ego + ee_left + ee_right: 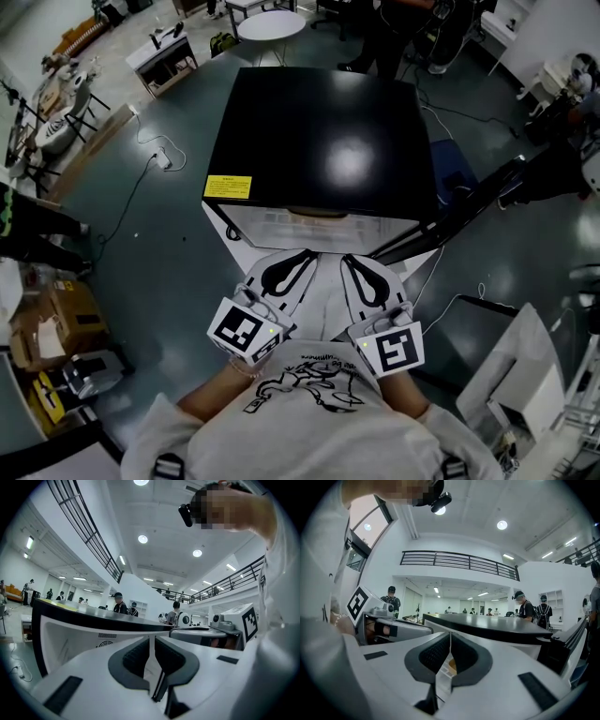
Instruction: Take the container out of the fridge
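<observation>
A small fridge [319,141] with a glossy black top stands in front of me, its black door [469,202] swung open to the right. Its pale open front [281,225] shows below the top edge, with something tan inside; I cannot make out a container. My left gripper [302,255] and right gripper [349,259] are side by side close to my chest, pointing level at that front and just short of it. The left gripper [151,639] has its jaws drawn together to a thin slit with nothing between them. The right gripper [450,634] is shut and empty.
A yellow label [228,187] sits at the fridge top's near left corner. Cables [155,155] trail over the dark floor on the left. Cardboard boxes [52,319] stand at the left, a white panel [520,375] at the lower right. People stand beyond the fridge [525,606].
</observation>
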`<action>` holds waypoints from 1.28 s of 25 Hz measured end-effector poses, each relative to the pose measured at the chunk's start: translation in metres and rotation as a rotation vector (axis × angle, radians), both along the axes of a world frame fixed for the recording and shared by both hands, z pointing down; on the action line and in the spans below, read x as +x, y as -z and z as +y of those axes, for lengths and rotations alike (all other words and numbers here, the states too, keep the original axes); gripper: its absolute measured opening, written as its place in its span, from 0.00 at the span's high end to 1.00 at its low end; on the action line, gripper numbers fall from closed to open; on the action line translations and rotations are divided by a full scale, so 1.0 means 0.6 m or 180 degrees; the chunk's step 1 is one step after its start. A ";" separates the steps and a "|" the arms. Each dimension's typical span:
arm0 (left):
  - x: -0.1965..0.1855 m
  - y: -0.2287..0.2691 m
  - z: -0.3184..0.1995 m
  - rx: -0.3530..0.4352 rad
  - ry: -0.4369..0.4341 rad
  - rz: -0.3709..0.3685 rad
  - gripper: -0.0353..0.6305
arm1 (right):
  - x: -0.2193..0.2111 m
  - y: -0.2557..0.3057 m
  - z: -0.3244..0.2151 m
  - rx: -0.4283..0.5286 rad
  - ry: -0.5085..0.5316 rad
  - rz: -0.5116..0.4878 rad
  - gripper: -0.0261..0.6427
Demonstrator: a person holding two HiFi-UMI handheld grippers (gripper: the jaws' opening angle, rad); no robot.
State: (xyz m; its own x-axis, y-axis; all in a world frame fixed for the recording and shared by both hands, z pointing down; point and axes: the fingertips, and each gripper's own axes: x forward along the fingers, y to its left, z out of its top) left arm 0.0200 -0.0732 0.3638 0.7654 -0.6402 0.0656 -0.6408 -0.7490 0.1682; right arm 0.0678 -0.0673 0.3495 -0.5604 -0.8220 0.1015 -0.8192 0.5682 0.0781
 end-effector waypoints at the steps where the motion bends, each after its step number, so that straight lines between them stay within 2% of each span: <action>1: -0.002 -0.003 -0.002 -0.0005 0.0007 -0.0015 0.88 | 0.001 -0.004 -0.002 -0.0015 -0.0009 0.0017 0.92; 6: -0.010 -0.019 -0.017 -0.0025 0.0050 -0.0072 0.88 | 0.006 -0.044 -0.004 -0.0326 -0.0007 0.0112 0.91; 10: -0.015 -0.028 -0.026 -0.0067 0.0070 -0.0100 0.88 | 0.005 -0.052 -0.013 -0.0342 -0.0003 0.0069 0.91; 15: -0.019 -0.034 -0.035 -0.0112 0.0070 -0.0108 0.87 | 0.005 -0.049 -0.032 -0.0169 -0.0074 0.0073 0.91; 18: -0.024 -0.043 -0.043 -0.0128 0.0086 -0.0134 0.87 | 0.001 -0.069 -0.031 -0.0327 -0.0043 0.0151 0.91; 32: -0.039 -0.091 -0.089 -0.0251 0.0151 -0.0212 0.83 | 0.010 -0.111 -0.074 -0.0496 -0.0169 0.0123 0.91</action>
